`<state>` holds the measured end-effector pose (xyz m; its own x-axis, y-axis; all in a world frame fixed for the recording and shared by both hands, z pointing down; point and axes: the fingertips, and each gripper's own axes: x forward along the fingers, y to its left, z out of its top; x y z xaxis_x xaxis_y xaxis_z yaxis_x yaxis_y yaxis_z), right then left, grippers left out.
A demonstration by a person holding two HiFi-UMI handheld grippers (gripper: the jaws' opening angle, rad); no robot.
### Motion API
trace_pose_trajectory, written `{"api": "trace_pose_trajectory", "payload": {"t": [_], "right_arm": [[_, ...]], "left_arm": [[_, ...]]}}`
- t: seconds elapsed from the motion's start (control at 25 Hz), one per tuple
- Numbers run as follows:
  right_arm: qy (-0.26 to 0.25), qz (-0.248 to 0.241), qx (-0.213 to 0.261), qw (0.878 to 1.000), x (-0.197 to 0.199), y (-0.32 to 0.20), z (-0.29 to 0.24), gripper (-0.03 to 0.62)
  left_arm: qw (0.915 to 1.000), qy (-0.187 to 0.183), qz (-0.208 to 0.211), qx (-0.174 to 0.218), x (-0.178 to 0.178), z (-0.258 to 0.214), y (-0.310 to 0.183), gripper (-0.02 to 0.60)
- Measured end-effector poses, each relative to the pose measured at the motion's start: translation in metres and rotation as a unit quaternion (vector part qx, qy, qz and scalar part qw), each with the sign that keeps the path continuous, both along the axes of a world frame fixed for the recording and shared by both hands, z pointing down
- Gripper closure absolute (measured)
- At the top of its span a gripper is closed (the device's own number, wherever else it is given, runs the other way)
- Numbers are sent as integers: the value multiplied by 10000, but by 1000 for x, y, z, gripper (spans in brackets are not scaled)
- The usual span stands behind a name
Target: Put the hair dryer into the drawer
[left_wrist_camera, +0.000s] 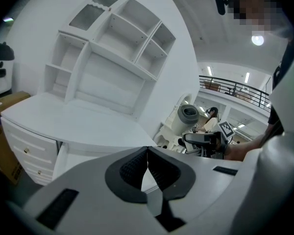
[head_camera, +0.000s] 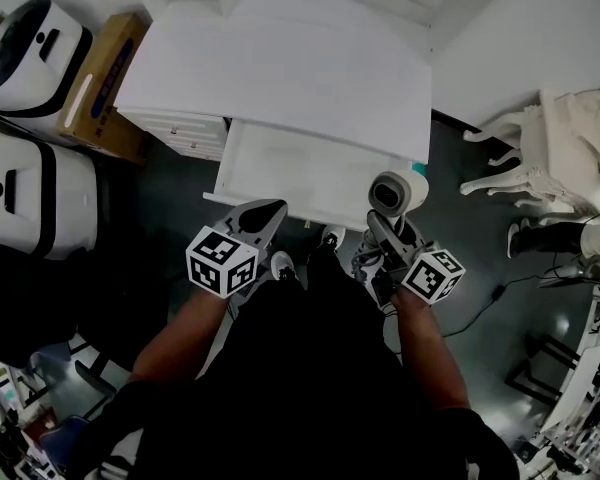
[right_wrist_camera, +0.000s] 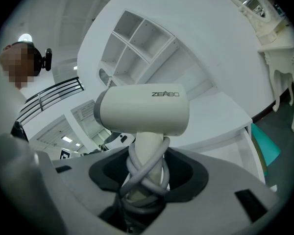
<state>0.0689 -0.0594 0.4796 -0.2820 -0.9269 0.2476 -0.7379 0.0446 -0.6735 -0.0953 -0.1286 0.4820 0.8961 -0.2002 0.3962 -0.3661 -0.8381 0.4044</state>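
A white hair dryer (head_camera: 389, 192) with its grey cord wound round the handle stands upright in my right gripper (head_camera: 382, 226), just off the right front corner of the open white drawer (head_camera: 242, 158). In the right gripper view the dryer (right_wrist_camera: 143, 112) fills the middle and my right gripper (right_wrist_camera: 146, 174) is shut on its handle. My left gripper (head_camera: 273, 211) hovers at the drawer's front rim, shut with nothing in it. In the left gripper view my left gripper (left_wrist_camera: 147, 152) has its pads touching, and the dryer (left_wrist_camera: 188, 115) shows to the right.
The drawer belongs to a white desk (head_camera: 280, 68) with a shelved hutch (left_wrist_camera: 112, 48). Black-and-white cases (head_camera: 25, 53) and a cardboard box (head_camera: 105, 78) stand at left. A white ornate chair (head_camera: 540, 148) and floor cables (head_camera: 480, 313) lie at right. A teal object (head_camera: 418, 168) is beside the drawer.
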Motion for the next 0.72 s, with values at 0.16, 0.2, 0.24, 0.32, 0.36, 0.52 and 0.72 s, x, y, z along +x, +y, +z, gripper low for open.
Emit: {"api": "trace_pose_trajectory", "payload": {"t": [0.16,0.2,0.24,0.32,0.36,0.52,0.72], "right_arm": [[157,-252,-212,9993,-7,-11,19,373],[232,-330,-266,9988,-8,-13,24,373],[309,-411,-324,9982,-9,-16,29,373],[486,-573,-468,9961,-9,-19,40,373],[572,-649,-558,9947,-8,-20,46,373],[823,-866,-926,9885,0,-24,72,373],[970,-924,-1280,9827,18,-35,105,373]], "left_arm": [[9999,-127,-53,-54,-1,7,-6,572],[9998,-158,-56,-56,1,9,-9,572],[9998,-184,-60,-59,3,11,-11,572],[9997,-238,-72,-76,8,17,-16,572],[9996,-273,-82,-91,10,21,-18,571],[9989,-417,-141,-180,16,32,-27,571],[9980,-556,-156,-243,26,42,-35,571]]}}
